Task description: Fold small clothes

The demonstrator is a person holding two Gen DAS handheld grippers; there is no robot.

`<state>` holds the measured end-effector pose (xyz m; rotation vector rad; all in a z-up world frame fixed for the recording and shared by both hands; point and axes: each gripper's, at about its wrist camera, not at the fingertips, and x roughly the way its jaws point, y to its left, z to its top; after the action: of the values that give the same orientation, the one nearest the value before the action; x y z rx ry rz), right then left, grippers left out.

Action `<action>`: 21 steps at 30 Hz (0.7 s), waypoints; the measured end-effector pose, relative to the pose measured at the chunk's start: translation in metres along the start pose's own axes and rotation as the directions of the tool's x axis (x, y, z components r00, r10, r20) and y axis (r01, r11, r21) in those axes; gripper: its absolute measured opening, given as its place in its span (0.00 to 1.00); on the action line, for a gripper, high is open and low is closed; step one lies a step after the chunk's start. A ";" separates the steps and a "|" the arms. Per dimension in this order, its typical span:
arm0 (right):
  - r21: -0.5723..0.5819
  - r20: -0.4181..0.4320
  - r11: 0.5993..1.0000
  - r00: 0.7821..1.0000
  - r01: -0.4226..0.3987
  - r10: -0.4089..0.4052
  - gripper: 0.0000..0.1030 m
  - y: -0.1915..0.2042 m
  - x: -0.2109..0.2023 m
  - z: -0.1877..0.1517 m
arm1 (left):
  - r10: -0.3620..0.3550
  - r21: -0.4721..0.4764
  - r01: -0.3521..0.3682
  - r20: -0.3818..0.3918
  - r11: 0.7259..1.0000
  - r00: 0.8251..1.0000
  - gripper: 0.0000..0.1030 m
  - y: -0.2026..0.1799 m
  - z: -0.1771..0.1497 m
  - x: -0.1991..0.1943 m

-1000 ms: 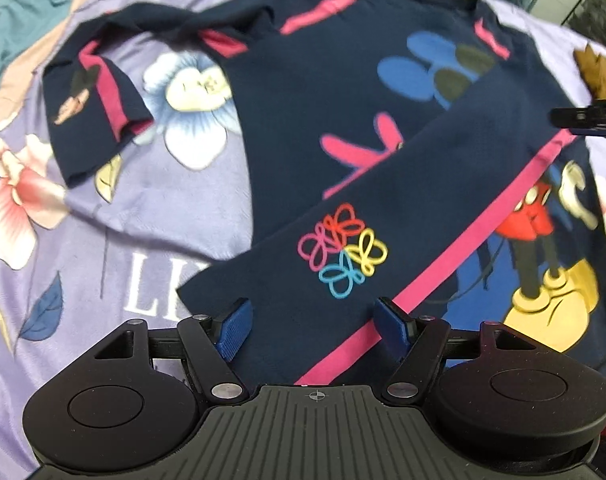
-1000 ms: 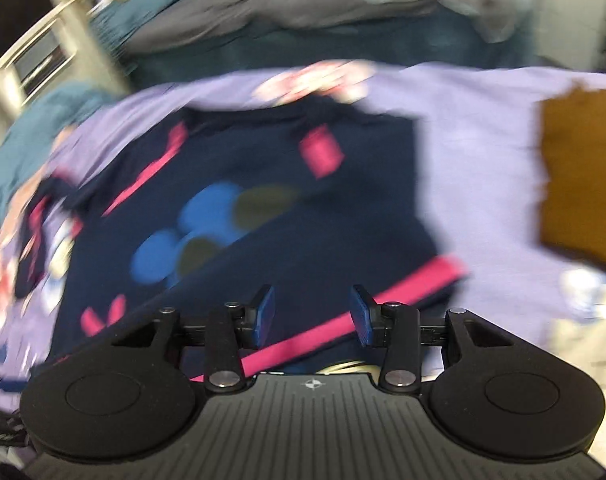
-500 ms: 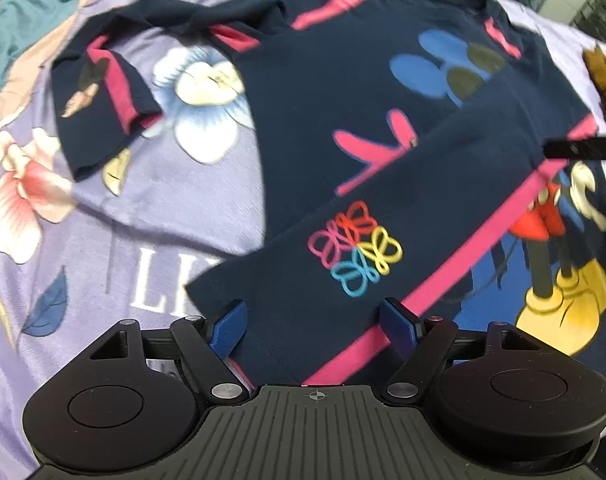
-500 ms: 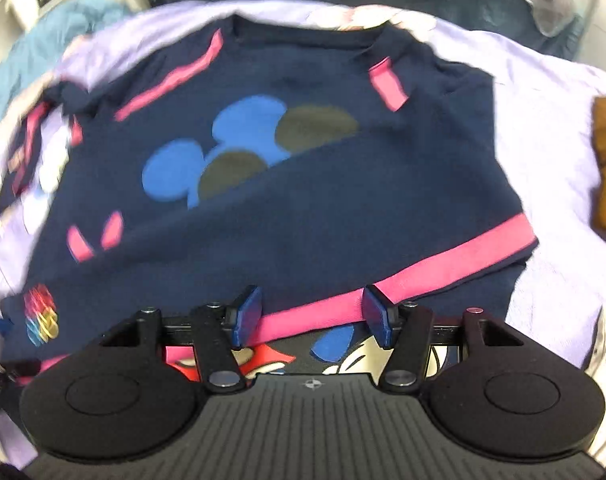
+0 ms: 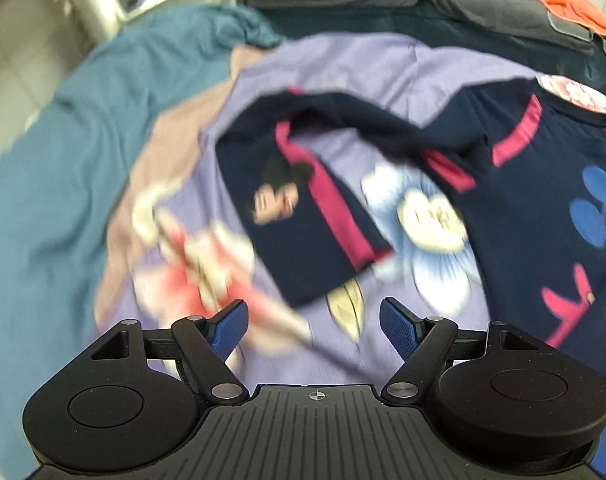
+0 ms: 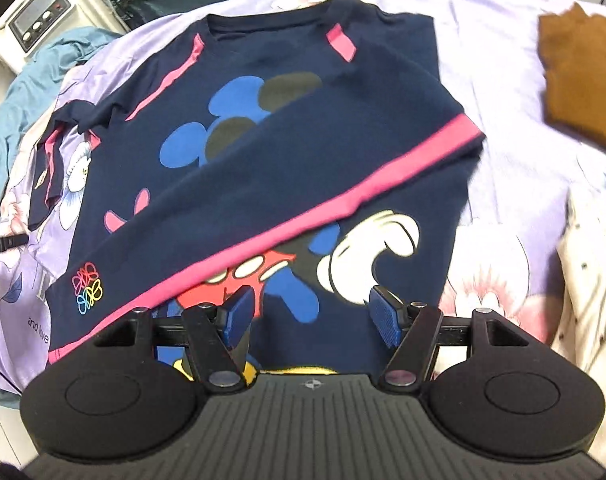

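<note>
Navy shirt (image 6: 287,152) with pink stripes and cartoon prints lies spread on a lilac flowered bedsheet (image 6: 499,92) on the bed, its collar toward the far edge and its hem toward the near edge. One sleeve (image 6: 239,204) is folded across the chest in a slant from the far right down to the near left, its pink stripe running the length of it and a small coloured flower logo near its cuff. The other sleeve (image 5: 303,216) lies out flat on the sheet at the left side of the shirt, blurred in the left wrist view.

The right gripper (image 6: 311,316) hangs over the lower part of the shirt near the hem; its jaws have just been opening and stand well apart, with nothing pinched between the blue pads. The left gripper (image 5: 313,326) hovers above bare sheet just short of the cuff of the outstretched sleeve, jaws wide apart and holding nothing.

A brown garment (image 6: 579,76) sits on the sheet toward the far right corner, well apart from the shirt. A teal blanket (image 5: 63,184) lies along the left edge of the bed.
</note>
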<state>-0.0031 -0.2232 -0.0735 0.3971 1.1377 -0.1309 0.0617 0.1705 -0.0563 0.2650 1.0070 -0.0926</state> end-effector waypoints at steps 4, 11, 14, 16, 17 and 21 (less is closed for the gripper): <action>0.013 -0.005 1.000 1.000 0.004 -0.004 0.69 0.005 -0.002 -0.003 | -0.030 -0.116 0.029 -0.005 0.993 1.000 1.00 0.018 0.022 0.021; -0.006 -0.018 1.000 1.000 -0.002 0.002 0.69 0.022 -0.002 -0.006 | -0.008 -0.231 -0.024 -0.139 0.973 0.990 0.91 0.029 0.022 0.066; -0.004 -0.035 1.000 0.999 0.000 0.000 0.69 0.026 -0.001 -0.009 | -0.006 -0.260 -0.028 -0.131 0.965 0.991 0.91 0.028 0.016 0.065; -0.001 -0.043 1.000 0.999 0.004 -0.004 0.70 0.027 0.001 -0.012 | -0.027 -0.256 -0.006 -0.123 0.967 0.992 0.85 0.026 0.014 0.065; 0.004 -0.048 1.000 0.999 0.004 -0.004 0.70 0.027 0.002 -0.013 | -0.029 -0.248 -0.001 -0.119 0.969 0.992 0.82 0.025 0.015 0.065; 0.035 -0.073 0.999 0.997 0.004 -0.001 0.70 0.026 0.007 -0.014 | -0.073 -0.260 0.044 -0.100 0.965 0.992 0.48 0.028 0.022 0.056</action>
<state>-0.0049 -0.1934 -0.0784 0.4350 1.2096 -0.1398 0.1153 0.1944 -0.0875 0.0018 1.1231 0.0000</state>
